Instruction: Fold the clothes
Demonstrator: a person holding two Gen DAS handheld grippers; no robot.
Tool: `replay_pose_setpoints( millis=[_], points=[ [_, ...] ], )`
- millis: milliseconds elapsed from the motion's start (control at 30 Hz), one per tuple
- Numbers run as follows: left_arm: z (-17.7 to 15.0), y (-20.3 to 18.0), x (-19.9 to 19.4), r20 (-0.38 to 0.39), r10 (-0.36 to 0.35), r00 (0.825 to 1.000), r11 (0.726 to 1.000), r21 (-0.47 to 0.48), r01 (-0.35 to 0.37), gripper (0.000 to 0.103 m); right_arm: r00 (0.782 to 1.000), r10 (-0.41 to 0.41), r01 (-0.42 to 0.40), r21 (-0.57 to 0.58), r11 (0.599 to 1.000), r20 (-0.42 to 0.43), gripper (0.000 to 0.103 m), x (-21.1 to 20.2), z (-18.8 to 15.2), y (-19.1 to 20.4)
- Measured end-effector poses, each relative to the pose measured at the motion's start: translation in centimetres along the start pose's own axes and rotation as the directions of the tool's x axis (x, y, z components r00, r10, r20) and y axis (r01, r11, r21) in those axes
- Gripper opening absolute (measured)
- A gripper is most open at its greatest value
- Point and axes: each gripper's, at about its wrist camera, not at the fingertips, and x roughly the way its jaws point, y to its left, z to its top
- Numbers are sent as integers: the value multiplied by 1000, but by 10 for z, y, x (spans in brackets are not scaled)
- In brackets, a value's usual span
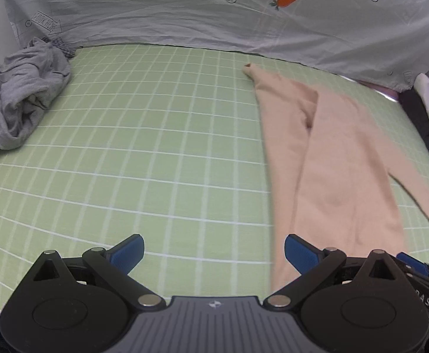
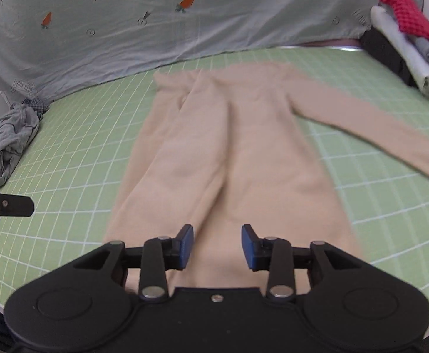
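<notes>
**Two hand-held grippers, one beige top, and the right one sits nearer**

One beige long-sleeved top (image 2: 229,153) lies flat on the green gridded counter (image 2: 76,147), and everything else is placed from it. Its long axis runs from the near hem away toward the hanging grey sheet (image 2: 155,29). One sleeve is folded in over the body on the top's left side; the other sleeve (image 2: 376,135) still trails out to the right, so that sleeve looks like the part left to bring in.

The right hand-held gripper (image 2: 217,247) hovers directly over the top's near hem, jaws parted with cloth below them but nothing pinched. The left hand-held gripper (image 1: 214,253) hangs off the top's left edge, over bare counter, jaws wide apart and empty.

Well to the left of the top sits a crumpled grey garment (image 1: 20,100); to its right stands a stack of folded clothes (image 2: 402,44). By this layout the right hand is the nearer one for the outstretched sleeve.
</notes>
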Motion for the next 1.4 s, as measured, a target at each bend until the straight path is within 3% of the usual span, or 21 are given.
replay_pose_setpoints(
  millis=[100,267,400,600,700,767,800,933,1067,1133,1200,1233,1300,1400],
  points=[
    [-8,-25,8,-13,-17,1000,1000,-10,17,101,999,-54,54,-14,998,1,56,-8,-2,-35],
    [-5,-56,13,-4,-31,999,999,32,31,101,994,-103,104,58,993,-22,58,-10,-4,-83],
    [12,-70,17,21,-38,999,996,83,36,95,995,-93,95,100,990,-23,58,-2,1,-94],
    [59,-79,47,32,-82,996,992,101,79,73,993,-112,114,98,989,-30,58,22,22,-101],
    [86,-88,67,25,-161,987,980,119,157,53,989,-147,149,130,980,-27,58,30,34,-114],
    [104,-94,82,13,-219,976,967,133,216,28,985,-173,175,155,972,-24,59,35,42,-123],
    [113,-98,91,4,-235,972,962,143,232,25,982,-189,190,167,967,-27,59,39,46,-127],
    [148,-116,125,-9,-259,966,948,191,256,24,969,-243,248,215,944,-51,59,57,63,-142],
    [176,-123,160,-18,-284,959,938,203,281,34,956,-284,294,224,929,-75,59,73,78,-151],
    [183,-123,176,-21,-298,954,935,198,296,33,952,-299,308,226,924,-74,59,79,84,-152],
    [188,-121,187,-22,-329,944,927,181,327,26,951,-299,310,212,927,-82,59,86,89,-152],
    [189,-118,189,-16,-348,937,923,170,345,1,949,-304,315,200,928,-85,59,89,91,-150],
    [193,-109,187,12,-374,927,918,148,368,1,947,-306,319,173,932,-95,58,95,94,-147],
    [196,-91,178,91,-366,926,928,108,356,1,943,-313,327,144,934,-115,58,102,93,-144]
  ],
)
